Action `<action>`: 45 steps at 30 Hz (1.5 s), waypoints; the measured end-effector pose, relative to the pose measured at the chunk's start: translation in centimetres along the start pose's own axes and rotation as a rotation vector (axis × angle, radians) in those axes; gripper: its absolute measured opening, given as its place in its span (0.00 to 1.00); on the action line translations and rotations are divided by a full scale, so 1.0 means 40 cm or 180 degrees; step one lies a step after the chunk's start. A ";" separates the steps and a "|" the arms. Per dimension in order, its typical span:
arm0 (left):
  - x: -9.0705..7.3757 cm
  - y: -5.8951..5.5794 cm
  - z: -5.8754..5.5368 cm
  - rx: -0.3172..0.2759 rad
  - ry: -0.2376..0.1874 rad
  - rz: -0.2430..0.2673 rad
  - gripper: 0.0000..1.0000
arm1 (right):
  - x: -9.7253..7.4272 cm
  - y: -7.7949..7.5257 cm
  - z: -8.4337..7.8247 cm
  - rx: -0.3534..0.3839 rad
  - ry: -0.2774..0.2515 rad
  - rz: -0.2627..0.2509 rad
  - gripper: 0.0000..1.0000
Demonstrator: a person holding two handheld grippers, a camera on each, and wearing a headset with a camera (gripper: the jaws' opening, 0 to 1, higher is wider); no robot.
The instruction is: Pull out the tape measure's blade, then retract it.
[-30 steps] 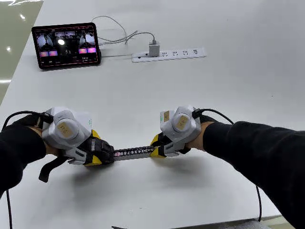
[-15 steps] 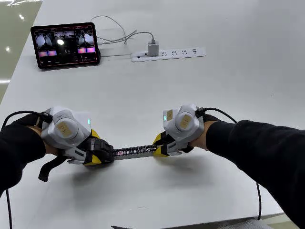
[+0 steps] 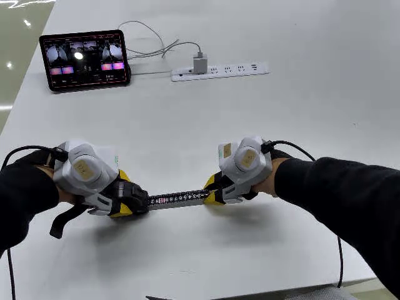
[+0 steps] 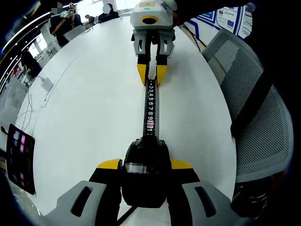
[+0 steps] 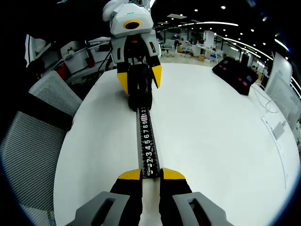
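Note:
The black tape measure case (image 4: 146, 160) sits clamped between the yellow-tipped jaws of my left gripper (image 3: 128, 199), low over the white table (image 3: 206, 125). Its numbered blade (image 3: 178, 199) runs out to the right toward my right gripper (image 3: 211, 190), which is shut on the blade's end. In the right gripper view the blade (image 5: 146, 146) stretches from my right gripper (image 5: 151, 174) up to the case (image 5: 139, 84) held by the left gripper (image 5: 139, 77). In the left gripper view the blade (image 4: 150, 106) leads to the right gripper (image 4: 151, 74).
A tablet (image 3: 84, 59) with a lit screen stands at the back left of the table. A white power strip (image 3: 219, 70) with a charger and cables lies behind the centre. A mesh chair (image 4: 254, 113) stands beside the table edge.
My right gripper has drawn to the right with the blade's end, so more of the blade shows between the grippers. The left gripper and case have stayed in place.

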State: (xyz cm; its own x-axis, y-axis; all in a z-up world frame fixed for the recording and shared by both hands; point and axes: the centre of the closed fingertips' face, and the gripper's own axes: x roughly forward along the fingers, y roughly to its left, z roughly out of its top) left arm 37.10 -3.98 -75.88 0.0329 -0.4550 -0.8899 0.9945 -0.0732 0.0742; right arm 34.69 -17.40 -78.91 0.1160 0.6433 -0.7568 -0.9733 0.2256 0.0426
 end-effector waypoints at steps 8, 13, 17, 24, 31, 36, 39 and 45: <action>0.000 0.001 0.000 -0.0001 -0.0004 0.0004 0.31 | -0.007 -0.003 -0.010 0.0008 0.0011 -0.0005 0.08; 0.000 0.002 -0.001 -0.0005 -0.0002 0.0005 0.31 | -0.010 -0.005 -0.016 0.0010 0.0022 -0.0010 0.08; 0.000 0.002 -0.001 -0.0006 -0.0001 0.0005 0.31 | -0.011 -0.006 -0.019 0.0007 0.0031 -0.0012 0.08; 0.000 0.003 -0.001 -0.0009 -0.0002 0.0003 0.31 | -0.017 -0.009 -0.026 0.0021 0.0042 -0.0012 0.08; 0.001 0.005 -0.005 -0.0008 -0.0002 0.0004 0.31 | -0.022 -0.011 -0.032 0.0021 0.0041 -0.0013 0.08; 0.001 0.005 -0.003 -0.0009 -0.0002 0.0004 0.31 | -0.026 -0.012 -0.035 0.0022 0.0047 -0.0018 0.08; 0.001 0.005 -0.003 -0.0010 0.0000 0.0005 0.31 | -0.029 -0.013 -0.038 0.0028 0.0047 -0.0020 0.08; 0.001 0.004 -0.002 -0.0011 -0.0001 0.0003 0.31 | -0.035 -0.013 -0.042 0.0021 0.0050 -0.0023 0.08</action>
State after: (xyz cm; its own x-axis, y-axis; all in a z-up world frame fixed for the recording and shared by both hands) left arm 37.28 -3.94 -75.92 0.0340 -0.4553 -0.8897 0.9949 -0.0696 0.0736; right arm 34.72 -19.66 -78.96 0.1199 0.6301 -0.7672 -0.9711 0.2350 0.0413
